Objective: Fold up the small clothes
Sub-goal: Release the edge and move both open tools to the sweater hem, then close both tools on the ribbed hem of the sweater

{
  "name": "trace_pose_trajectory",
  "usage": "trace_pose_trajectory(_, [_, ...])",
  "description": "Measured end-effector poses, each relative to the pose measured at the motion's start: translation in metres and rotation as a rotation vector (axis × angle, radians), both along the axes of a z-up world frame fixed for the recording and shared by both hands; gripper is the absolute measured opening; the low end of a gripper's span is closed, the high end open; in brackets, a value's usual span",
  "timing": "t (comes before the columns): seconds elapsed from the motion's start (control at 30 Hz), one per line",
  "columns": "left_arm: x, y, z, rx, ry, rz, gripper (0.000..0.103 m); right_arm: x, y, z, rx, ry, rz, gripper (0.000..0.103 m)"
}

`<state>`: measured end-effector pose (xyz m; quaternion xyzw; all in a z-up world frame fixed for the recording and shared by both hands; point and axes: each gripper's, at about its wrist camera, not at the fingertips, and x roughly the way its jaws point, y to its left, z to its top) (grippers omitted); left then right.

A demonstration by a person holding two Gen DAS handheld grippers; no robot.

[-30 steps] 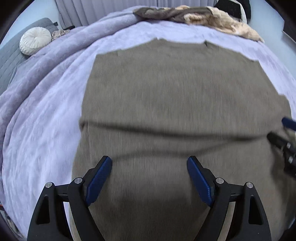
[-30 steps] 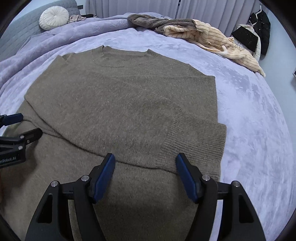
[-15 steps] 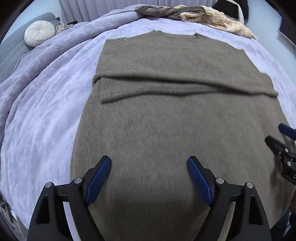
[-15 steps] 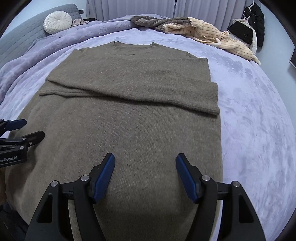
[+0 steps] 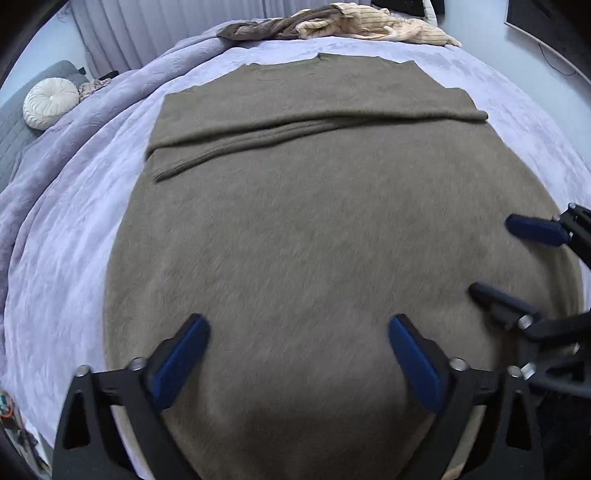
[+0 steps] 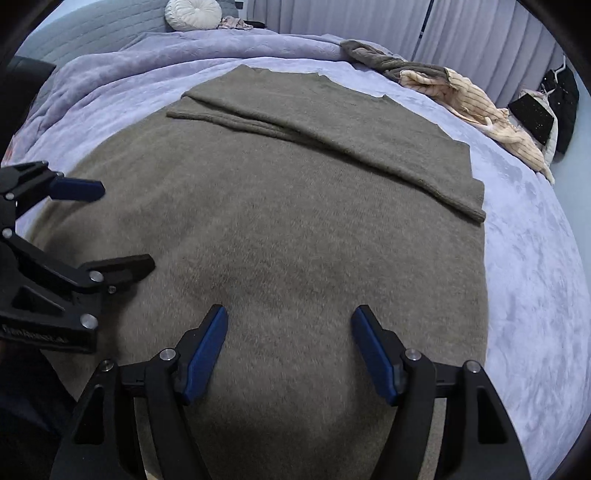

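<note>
Sweater (image 5: 303, 229) flat on blanket (image 5: 66, 258), sleeves folded across its upper part. Clothes pile (image 5: 343, 24) on blanket beyond collar. Round cushion (image 5: 50, 103) far left, at bed head. Left gripper (image 5: 297, 350) and right gripper (image 6: 288, 341) side by side over sweater's near hem.

An olive-brown knitted sweater (image 5: 314, 236) is spread flat on a lavender bedspread (image 5: 66, 236), its neckline turned toward the far end of the bed and its hem nearest the cameras. Both sleeves are folded inward across the chest, so that a layered band is formed there, with a ribbed cuff (image 6: 469, 199) laid at the right edge of the body. The lower body is left smooth and unfolded.
</note>
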<state>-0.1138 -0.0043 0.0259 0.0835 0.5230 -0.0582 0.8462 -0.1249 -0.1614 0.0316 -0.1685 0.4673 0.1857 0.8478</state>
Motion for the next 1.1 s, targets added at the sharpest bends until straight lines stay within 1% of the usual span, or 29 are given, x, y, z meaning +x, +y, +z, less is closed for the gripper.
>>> trace_pose_trajectory(0.1, [-0.026,0.019,-0.004,-0.032,0.007,0.007,0.103,-0.023,-0.024,-0.001,0.024,-0.007,0.021,0.077])
trace_pose_trajectory(0.23, [-0.052,0.027,-0.005,-0.023,-0.01,0.01,0.103,-0.052,-0.043,-0.001,0.018,-0.034,0.03,0.077])
trace_pose_trajectory(0.37, [-0.072,0.039,0.009,-0.053,-0.013,0.034,0.103,-0.073,-0.053,0.0,0.01,-0.034,0.016,0.077])
trace_pose_trajectory(0.43, [-0.081,0.052,0.015,-0.059,-0.028,0.066,0.103,-0.081,-0.059,0.004,0.001,-0.026,0.013,0.077])
trace_pose_trajectory(0.5, [-0.089,0.071,0.012,-0.077,-0.003,0.122,0.103,-0.09,-0.067,0.01,-0.006,-0.014,-0.001,0.077])
trace_pose_trajectory(0.57, [-0.098,0.089,0.008,-0.127,0.023,0.186,0.103,-0.095,-0.076,0.014,-0.005,-0.012,-0.034,0.078])
trace_pose_trajectory(0.67, [-0.099,0.106,-0.003,-0.252,0.083,0.243,0.103,-0.097,-0.093,0.013,0.038,0.018,-0.103,0.078])
trace_pose_trajectory(0.73, [-0.096,0.109,-0.008,-0.309,0.095,0.232,0.103,-0.092,-0.105,0.006,0.079,0.061,-0.156,0.078])
trace_pose_trajectory(0.8, [-0.097,0.106,-0.012,-0.352,0.103,0.19,0.103,-0.088,-0.113,-0.002,0.136,0.119,-0.176,0.077])
trace_pose_trajectory(0.9, [-0.099,0.101,-0.014,-0.403,0.11,0.157,0.103,-0.089,-0.112,-0.008,0.188,0.14,-0.153,0.079])
trace_pose_trajectory(1.0, [-0.099,0.104,-0.012,-0.479,0.112,0.139,0.103,-0.089,-0.104,-0.011,0.236,0.159,-0.104,0.077])
trace_pose_trajectory(1.07, [-0.099,0.104,-0.012,-0.505,0.107,0.136,0.103,-0.09,-0.101,-0.012,0.259,0.158,-0.087,0.068])
trace_pose_trajectory(1.1, [-0.097,0.105,-0.014,-0.509,0.107,0.142,0.103,-0.089,-0.103,-0.014,0.271,0.16,-0.097,0.066])
